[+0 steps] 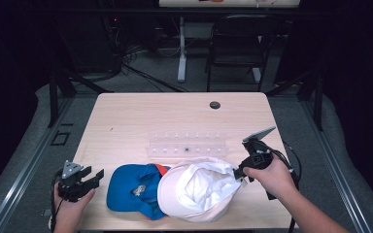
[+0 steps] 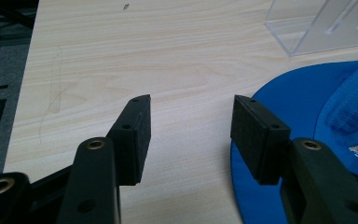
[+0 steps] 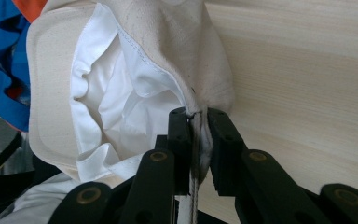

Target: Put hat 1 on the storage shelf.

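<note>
Pinching only the edge of the cream fabric cap (image 3: 168, 60), right gripper (image 3: 198, 140) fingers may slip as it lifts off the bench (image 1: 141, 116); left gripper (image 2: 191, 135) fingers wide, empty, beside the blue cap (image 2: 307, 107).

The white cap (image 1: 196, 190) covers the right part of the blue cap (image 1: 131, 189), whose logo is too small to read, near the table's front edge.

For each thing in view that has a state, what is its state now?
Cream fabric cap: upside down, white lining showing, edge pinched by right tool, overlapping the blue cap.
Blue fabric cap: lying on the wooden table, not held.
Left tool: open, holding nothing, beside the blue cap.
Clear plastic rack: lying on the table, untouched.
</note>
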{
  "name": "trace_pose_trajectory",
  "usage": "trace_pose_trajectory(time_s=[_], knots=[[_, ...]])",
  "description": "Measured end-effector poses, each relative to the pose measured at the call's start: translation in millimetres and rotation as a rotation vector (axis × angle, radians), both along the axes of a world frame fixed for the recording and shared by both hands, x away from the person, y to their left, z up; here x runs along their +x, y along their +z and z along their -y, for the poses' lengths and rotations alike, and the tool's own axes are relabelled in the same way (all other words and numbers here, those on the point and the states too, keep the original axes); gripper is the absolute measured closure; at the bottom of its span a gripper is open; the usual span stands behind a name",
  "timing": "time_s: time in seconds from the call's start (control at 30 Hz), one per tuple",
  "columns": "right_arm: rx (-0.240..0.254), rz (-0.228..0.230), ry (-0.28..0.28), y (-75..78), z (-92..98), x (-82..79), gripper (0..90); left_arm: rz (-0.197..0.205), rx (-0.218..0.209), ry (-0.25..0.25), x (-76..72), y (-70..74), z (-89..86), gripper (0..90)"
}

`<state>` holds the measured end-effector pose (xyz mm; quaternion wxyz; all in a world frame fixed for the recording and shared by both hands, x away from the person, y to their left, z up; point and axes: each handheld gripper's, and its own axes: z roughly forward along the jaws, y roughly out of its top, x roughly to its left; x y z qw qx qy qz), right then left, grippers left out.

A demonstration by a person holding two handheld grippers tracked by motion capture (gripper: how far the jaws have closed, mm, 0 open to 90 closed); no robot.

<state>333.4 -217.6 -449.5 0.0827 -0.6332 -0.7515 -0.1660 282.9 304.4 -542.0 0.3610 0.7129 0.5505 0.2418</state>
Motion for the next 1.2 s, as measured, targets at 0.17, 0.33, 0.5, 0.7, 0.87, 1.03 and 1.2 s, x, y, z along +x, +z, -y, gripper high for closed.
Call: trace_pose_trajectory(time_s=[0.17, 0.33, 0.5, 0.7, 0.87, 1.03, 1.2], knots=[[-0.042, 0.006, 0.018, 11.9, -9.7, 1.7, 80.8, -0.002, -0.001, 0.0, 0.0, -0.2, -0.3, 48.5], [-0.098, 0.009, 0.026, 26.7, -16.5, 3.8, 80.9, 0.005, -0.005, 0.003, 0.1, -1.2, -0.1, 48.5], [-0.136, 0.015, 0.037, 42.2, -23.0, 5.5, 81.0, 0.005, -0.005, 0.003, 0.1, -1.4, 0.0, 48.5], [-0.143, 0.007, 0.039, 60.1, -30.6, 6.4, 81.2, -0.008, 0.004, -0.008, -0.3, -0.8, 0.3, 48.6], [-0.076, -0.011, 0.041, 83.7, -35.3, 7.9, 81.4, -0.003, 0.005, -0.014, -0.4, -0.8, 1.3, 48.6], [0.0, -0.043, 0.049, 98.1, -35.4, 10.5, 81.5, 0.004, 0.001, -0.009, 0.3, -2.3, 0.8, 48.5], [0.109, -0.079, 0.025, 105.3, -33.0, 13.2, 81.7, 0.004, 0.0, -0.008, 0.3, -2.3, 0.7, 48.5]])
